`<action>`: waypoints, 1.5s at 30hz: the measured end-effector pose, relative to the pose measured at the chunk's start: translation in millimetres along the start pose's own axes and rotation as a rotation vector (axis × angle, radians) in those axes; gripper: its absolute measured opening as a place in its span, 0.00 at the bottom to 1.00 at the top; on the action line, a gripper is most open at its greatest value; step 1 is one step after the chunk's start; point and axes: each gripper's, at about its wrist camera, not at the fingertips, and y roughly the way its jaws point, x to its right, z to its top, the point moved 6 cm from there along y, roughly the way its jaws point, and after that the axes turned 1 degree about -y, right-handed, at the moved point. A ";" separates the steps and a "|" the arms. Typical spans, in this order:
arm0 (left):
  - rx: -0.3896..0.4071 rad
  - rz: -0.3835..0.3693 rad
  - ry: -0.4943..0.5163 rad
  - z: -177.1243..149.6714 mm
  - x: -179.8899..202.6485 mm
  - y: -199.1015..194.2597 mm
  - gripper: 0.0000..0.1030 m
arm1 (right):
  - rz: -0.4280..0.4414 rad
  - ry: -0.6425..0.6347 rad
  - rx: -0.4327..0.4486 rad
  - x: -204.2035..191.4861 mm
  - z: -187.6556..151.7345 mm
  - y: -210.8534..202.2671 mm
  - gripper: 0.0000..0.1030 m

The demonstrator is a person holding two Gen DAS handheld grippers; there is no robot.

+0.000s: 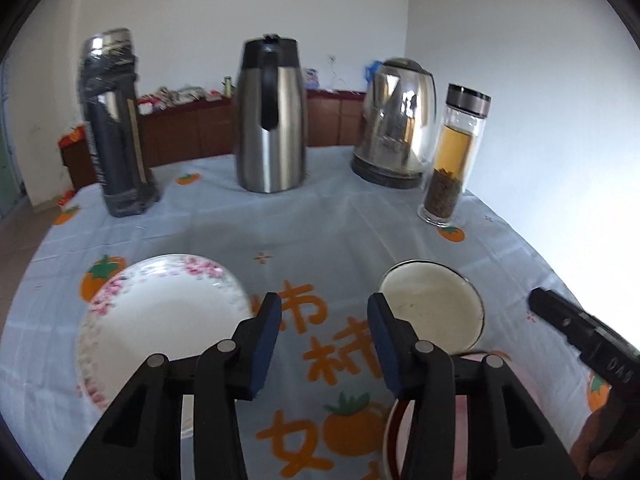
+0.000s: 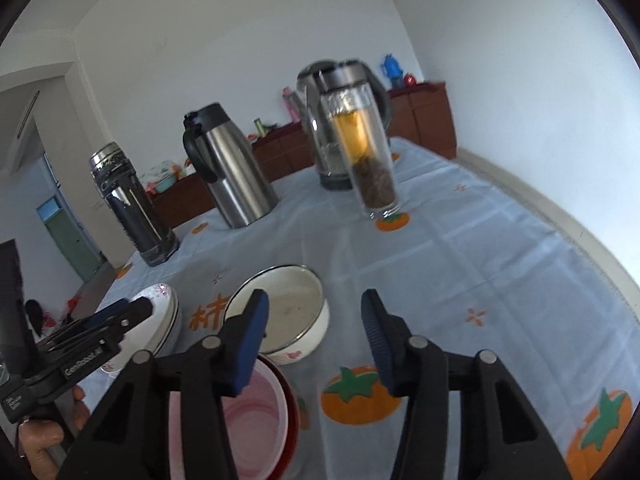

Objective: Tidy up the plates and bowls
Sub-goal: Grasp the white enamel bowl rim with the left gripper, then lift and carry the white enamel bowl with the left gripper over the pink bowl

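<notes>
Both grippers' jaws stand apart, empty, over a persimmon-print tablecloth (image 1: 224,232) before white walls (image 1: 500,80).

Big orange Chinese characters are printed on the tablecloth (image 1: 224,220) between the dishes; I make out 柿 (image 1: 304,306) at the top, with the ones beneath it partly covered. The left gripper (image 2: 116,314) carries small white lettering along its side, too blurred to read surely.
</notes>
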 end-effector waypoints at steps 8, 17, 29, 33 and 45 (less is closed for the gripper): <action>-0.129 -0.138 0.048 6.8 22.8 48.9 0.38 | 0.062 0.019 -0.163 6.0 -9.8 47.1 0.39; -0.233 -0.201 0.062 -11.5 36.7 81.2 0.18 | 0.093 0.015 -0.234 3.5 -17.2 67.9 0.24; -0.276 -0.216 0.068 -16.6 34.5 91.4 0.17 | 0.094 0.023 -0.212 3.8 -14.7 69.0 0.19; -0.262 -0.222 0.058 -15.7 34.8 88.3 0.16 | 0.092 0.034 -0.190 4.8 -11.8 64.5 0.16; -0.136 -0.191 0.070 10.5 34.9 50.3 0.16 | 0.149 0.054 -0.070 -9.0 9.5 28.9 0.12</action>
